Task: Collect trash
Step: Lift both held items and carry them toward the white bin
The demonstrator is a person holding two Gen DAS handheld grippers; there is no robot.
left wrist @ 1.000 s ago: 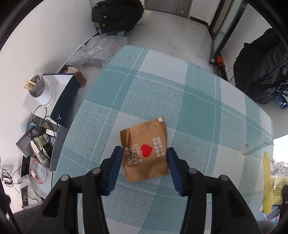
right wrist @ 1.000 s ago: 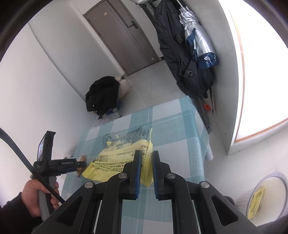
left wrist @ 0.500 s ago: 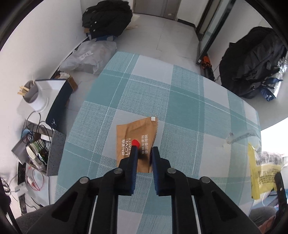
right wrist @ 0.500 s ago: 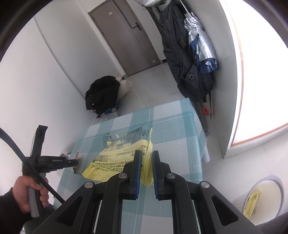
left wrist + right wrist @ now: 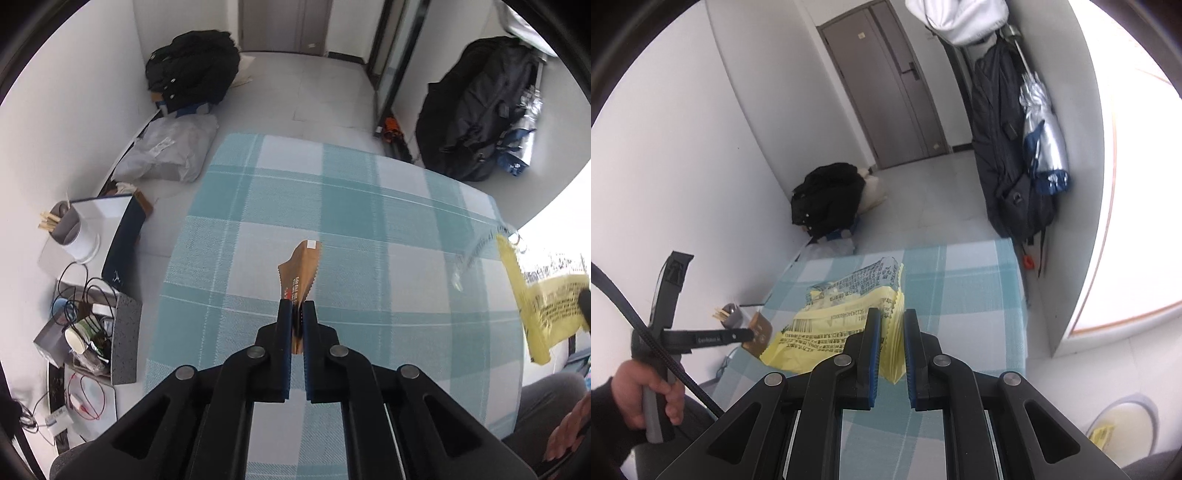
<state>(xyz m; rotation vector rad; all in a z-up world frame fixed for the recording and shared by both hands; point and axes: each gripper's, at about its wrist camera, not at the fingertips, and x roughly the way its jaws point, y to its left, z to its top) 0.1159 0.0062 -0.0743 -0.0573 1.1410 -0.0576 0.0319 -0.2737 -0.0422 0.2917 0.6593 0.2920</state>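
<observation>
Counter (image 5: 343, 206) under teal-and-white checked cloth. Black backpack (image 5: 192, 70) on floor beyond far left corner, grey plastic bag (image 5: 170, 155) beside it. Dark jacket (image 5: 1001, 147) and silver umbrella (image 5: 1043, 125) hang by grey door (image 5: 886, 85).

A brown wrapper (image 5: 300, 271) and yellow bag (image 5: 827, 332) over a teal-and-white checked tablecloth (image 5: 369, 221).

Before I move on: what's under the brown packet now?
Only checked tablecloth shows under the brown packet, pinched edge-on in the left gripper. The patch behind the packet and the gripper's fingers is covered.
</observation>
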